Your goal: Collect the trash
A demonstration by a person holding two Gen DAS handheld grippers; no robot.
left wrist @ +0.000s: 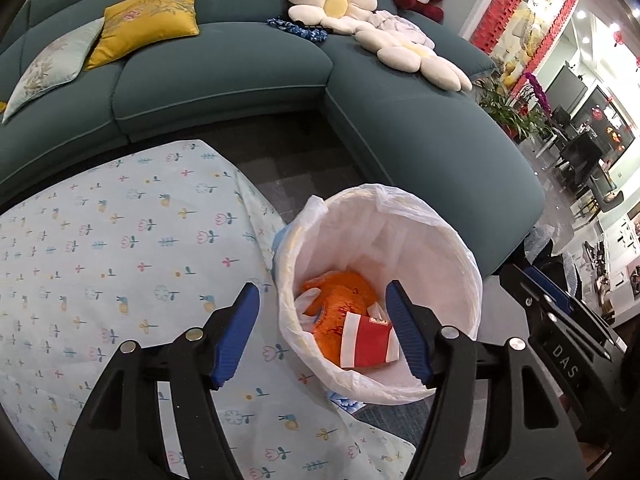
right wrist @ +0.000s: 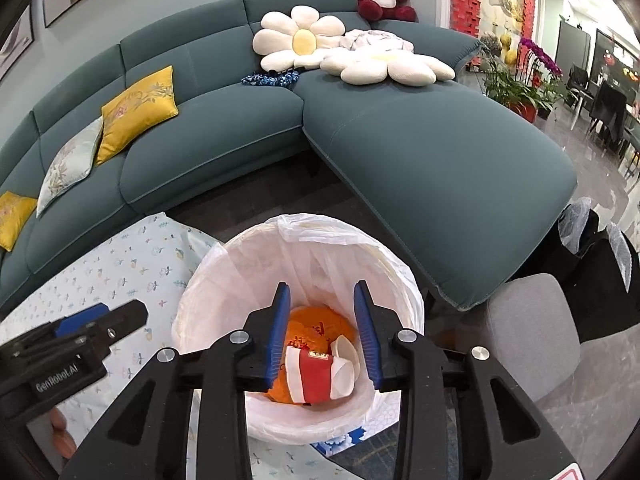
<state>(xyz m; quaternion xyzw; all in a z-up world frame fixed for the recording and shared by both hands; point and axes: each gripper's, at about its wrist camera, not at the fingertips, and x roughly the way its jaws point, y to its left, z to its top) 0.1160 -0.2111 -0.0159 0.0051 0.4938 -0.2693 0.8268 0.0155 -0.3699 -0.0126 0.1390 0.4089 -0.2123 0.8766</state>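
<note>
Right wrist view had the right gripper (right wrist: 322, 330) hanging straight over the mouth of the trash bin (right wrist: 224, 264), blue fingers (right wrist: 280, 332) spread apart and holding nothing. Directly below, at the bottom of the white liner, sat a red and white paper cup (right wrist: 316, 376) on its side, lying on crumpled orange wrapping (right wrist: 316, 326). The cup was well below the fingertips, not touching them.

The left gripper (left wrist: 322, 334) was also spread wide and empty, one finger over the floral cloth (left wrist: 120, 248) and the other over the bin's near rim, so it straddled the left side of the bin (left wrist: 460, 248). The same cup (left wrist: 368, 344) showed between its fingers, down inside.

The bin stood just off the cloth's right edge, touching it. Beyond it a strip of dark floor ran to the teal sofa (right wrist: 440, 160), whose chaise end came close to the bin's far-right side. A grey seat (right wrist: 532, 332) sat just right of the bin.
</note>
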